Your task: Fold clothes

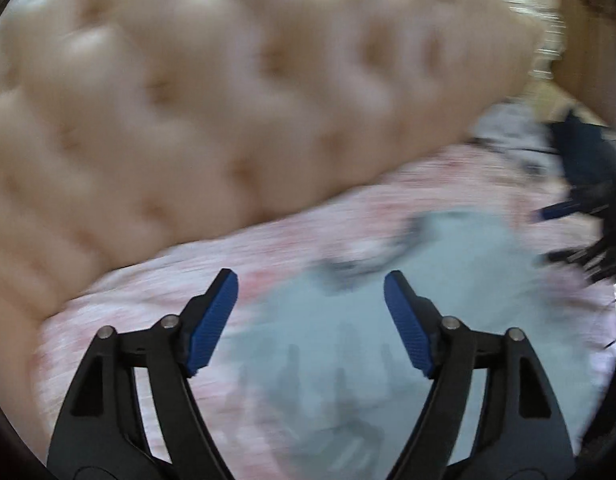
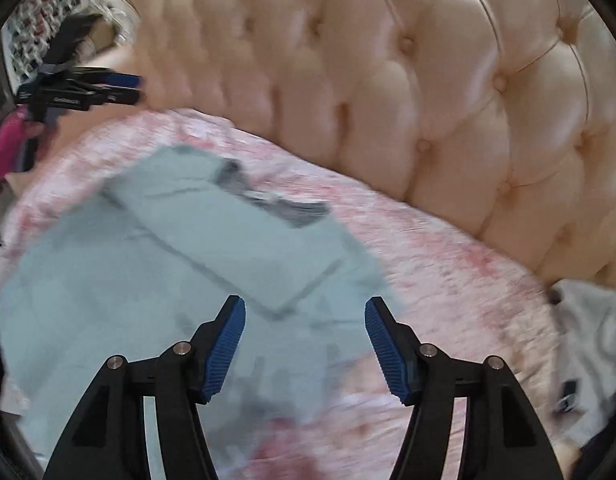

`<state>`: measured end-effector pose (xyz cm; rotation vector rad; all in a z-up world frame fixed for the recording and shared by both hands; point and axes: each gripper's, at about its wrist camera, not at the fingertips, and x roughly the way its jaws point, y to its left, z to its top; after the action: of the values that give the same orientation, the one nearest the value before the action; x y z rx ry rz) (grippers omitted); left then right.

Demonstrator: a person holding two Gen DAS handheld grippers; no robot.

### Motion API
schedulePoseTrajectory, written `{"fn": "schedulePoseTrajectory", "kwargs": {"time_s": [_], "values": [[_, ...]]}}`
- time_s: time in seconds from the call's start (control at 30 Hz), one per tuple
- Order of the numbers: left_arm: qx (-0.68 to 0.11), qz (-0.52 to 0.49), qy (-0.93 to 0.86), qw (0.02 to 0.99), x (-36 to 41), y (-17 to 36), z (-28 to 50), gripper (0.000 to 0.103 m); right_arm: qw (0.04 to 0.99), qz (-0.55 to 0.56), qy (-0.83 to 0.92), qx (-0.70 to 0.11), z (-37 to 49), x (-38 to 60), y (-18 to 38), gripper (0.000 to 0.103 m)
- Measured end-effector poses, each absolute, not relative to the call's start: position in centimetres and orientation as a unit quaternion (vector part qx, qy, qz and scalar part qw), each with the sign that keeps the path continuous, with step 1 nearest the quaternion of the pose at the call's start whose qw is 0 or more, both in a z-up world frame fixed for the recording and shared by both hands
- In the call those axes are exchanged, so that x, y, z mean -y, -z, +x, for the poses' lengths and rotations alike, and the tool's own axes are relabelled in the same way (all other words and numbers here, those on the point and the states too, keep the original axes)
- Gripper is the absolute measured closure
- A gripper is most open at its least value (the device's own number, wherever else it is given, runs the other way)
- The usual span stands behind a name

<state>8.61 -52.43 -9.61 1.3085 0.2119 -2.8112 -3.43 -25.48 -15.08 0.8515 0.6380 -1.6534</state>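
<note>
A pale blue-grey garment (image 2: 108, 280) lies spread on the pink patterned bedcover (image 2: 447, 264), with one flap (image 2: 244, 236) folded over its middle and a dark collar (image 2: 268, 200) at its far end. My right gripper (image 2: 306, 344) hangs above the garment's near right edge, open, nothing between its blue pads. In the left wrist view the same garment (image 1: 327, 344) lies under my left gripper (image 1: 311, 320), which is open and empty too. The left gripper also shows at the far left of the right wrist view (image 2: 120, 86); the right one at the right edge of the left wrist view (image 1: 559, 232).
A cream tufted headboard (image 2: 407, 80) rises behind the bed and fills the upper part of both views. A white piece of clothing (image 2: 595, 340) lies at the bed's right side. A pink sleeve (image 2: 4, 148) holds the left gripper's handle.
</note>
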Motion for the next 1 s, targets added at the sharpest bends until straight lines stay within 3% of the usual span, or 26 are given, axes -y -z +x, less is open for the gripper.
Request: {"fn": "schedulePoseTrajectory", "kwargs": {"time_s": [0.17,0.3,0.47,0.53,0.67,0.8,0.9,1.0], "values": [[-0.138,0.486,0.851,-0.147,42.4,14.9,-2.1,0.018,0.547,0.389,0.709,-0.216,-2.4,25.7,16.9,0.040],[-0.128,0.526,0.815,-0.209,36.0,18.0,-7.4,0.017,0.548,0.417,0.697,-0.199,-2.2,25.0,18.5,0.040],[-0.067,0.558,0.811,-0.161,34.3,20.3,-9.9,0.012,0.548,0.466,0.675,-0.161,-3.0,23.2,20.7,0.039],[-0.077,0.552,0.818,-0.146,35.1,20.7,-10.6,0.012,0.552,0.464,0.676,-0.149,-2.6,21.9,20.5,0.038],[-0.130,0.530,0.826,-0.143,36.4,19.6,-10.6,0.012,0.556,0.469,0.679,-0.098,-3.0,19.7,20.0,0.038],[-0.187,0.495,0.824,-0.201,36.3,17.0,-8.5,0.012,0.569,0.443,0.691,-0.049,-3.5,19.2,18.3,0.033],[-0.239,0.524,0.778,-0.250,35.6,18.5,-8.0,0.011,0.567,0.448,0.690,-0.049,-3.9,20.2,19.1,0.031],[-0.239,0.556,0.755,-0.254,34.6,20.6,-8.3,0.011,0.562,0.461,0.685,-0.048,-3.9,20.4,20.4,0.031]]}}
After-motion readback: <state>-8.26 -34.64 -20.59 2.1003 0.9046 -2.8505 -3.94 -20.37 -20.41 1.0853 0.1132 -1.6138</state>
